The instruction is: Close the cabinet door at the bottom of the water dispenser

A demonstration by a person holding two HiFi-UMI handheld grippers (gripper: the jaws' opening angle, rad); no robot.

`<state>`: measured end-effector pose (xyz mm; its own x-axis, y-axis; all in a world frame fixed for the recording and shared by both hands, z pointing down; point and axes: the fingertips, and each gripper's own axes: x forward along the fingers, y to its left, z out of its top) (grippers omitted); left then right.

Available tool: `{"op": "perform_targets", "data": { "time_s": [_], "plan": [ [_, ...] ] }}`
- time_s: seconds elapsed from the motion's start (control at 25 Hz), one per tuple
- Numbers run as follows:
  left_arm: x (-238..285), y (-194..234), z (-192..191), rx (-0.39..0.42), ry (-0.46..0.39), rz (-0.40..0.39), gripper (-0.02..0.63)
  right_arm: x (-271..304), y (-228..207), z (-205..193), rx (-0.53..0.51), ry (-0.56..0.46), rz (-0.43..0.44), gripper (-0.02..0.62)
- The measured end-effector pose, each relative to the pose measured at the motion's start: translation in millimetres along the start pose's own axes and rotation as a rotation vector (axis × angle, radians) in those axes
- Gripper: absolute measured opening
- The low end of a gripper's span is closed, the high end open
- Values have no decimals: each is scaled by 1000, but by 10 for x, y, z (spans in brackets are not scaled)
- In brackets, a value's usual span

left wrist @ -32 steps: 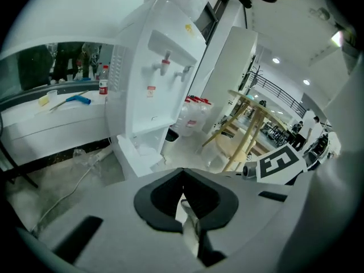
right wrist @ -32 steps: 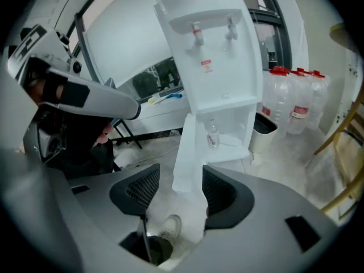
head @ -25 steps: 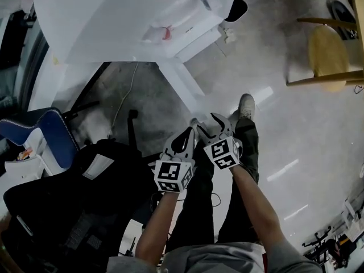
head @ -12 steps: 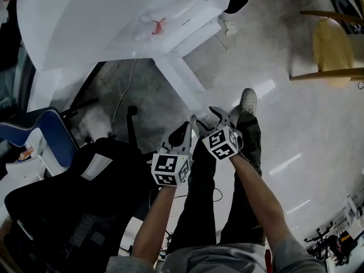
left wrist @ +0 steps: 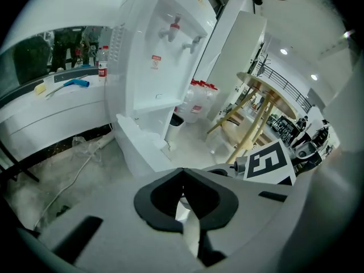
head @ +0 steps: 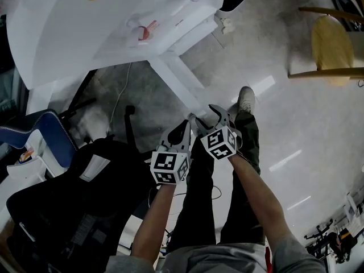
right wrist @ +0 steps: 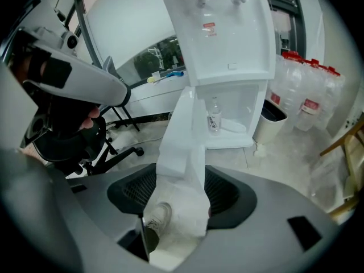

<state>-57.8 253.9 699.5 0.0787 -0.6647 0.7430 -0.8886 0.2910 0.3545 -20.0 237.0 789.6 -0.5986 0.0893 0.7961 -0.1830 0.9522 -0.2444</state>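
The white water dispenser (head: 114,21) stands ahead of me. Its bottom cabinet door (head: 176,81) is swung open and reaches out toward me. In the right gripper view the cabinet (right wrist: 239,112) gapes, with a small bottle (right wrist: 214,118) inside. The door's free edge (right wrist: 182,152) lies in line with the gap of my right gripper (head: 207,119), which is open right at that edge. My left gripper (head: 182,131) is shut on nothing, just left of the right one and a little short of the door (left wrist: 136,147).
A black office chair (head: 74,198) and a blue chair (head: 45,132) crowd the left. A cable (head: 122,95) runs over the floor beside the door. A wooden stool (head: 330,44) stands to the right. Water jugs (right wrist: 307,95) and a bin (right wrist: 270,118) sit right of the dispenser.
Both grippers have edged forward to the free end of the open door. The door itself has not swung.
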Motion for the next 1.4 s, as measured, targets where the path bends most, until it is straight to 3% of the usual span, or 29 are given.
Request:
{"op": "perform_targets", "data": {
  "time_s": [0.52,1.04,1.4],
  "plan": [
    [363,-278,279,2,16,-16,8,-181,-606,-4,56,4,-35,255],
    [672,-514,675,0,21,10,8,-244,-1240,67,282,-14,-45,255],
    [889,-680,935,49,18,57,8,-251,-1662,204,356,-31,-34,255]
  ]
}}
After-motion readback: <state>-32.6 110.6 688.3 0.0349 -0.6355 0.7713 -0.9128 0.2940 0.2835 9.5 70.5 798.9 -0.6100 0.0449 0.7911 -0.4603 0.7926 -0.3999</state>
